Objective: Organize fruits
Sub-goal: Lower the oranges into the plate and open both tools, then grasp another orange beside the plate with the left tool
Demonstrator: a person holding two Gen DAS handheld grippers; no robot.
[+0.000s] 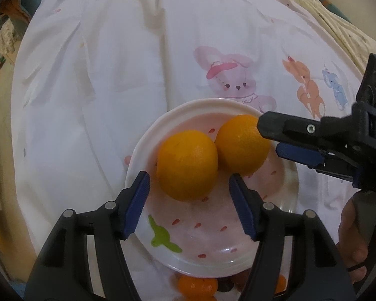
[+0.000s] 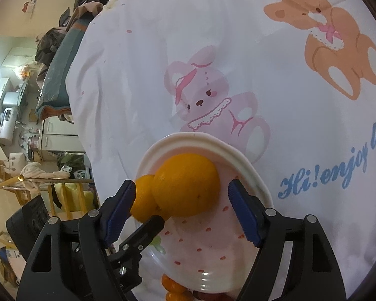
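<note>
Left wrist view: left claw (image 1: pixel 189 190) gapes, clear of the near orange (image 1: pixel 187 164) on plate (image 1: pixel 148 135).

Two oranges, left one (image 1: pixel 187 164) touching right one (image 1: pixel 243 143), on plate (image 1: pixel 213 258) atop printed cloth (image 1: pixel 100 80); small fruits (image 1: pixel 196 286) just below plate's near rim; left gripper (image 1: pixel 189 205) before plate, right gripper (image 1: pixel 269 138) beside right orange.

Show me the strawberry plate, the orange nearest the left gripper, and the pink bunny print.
plate (image 1: pixel 200 228), left wrist view, bare inner surface.
orange (image 1: pixel 188 164), left wrist view, middle of peel.
pink bunny print (image 2: pixel 200 95), right wrist view, face.
</note>
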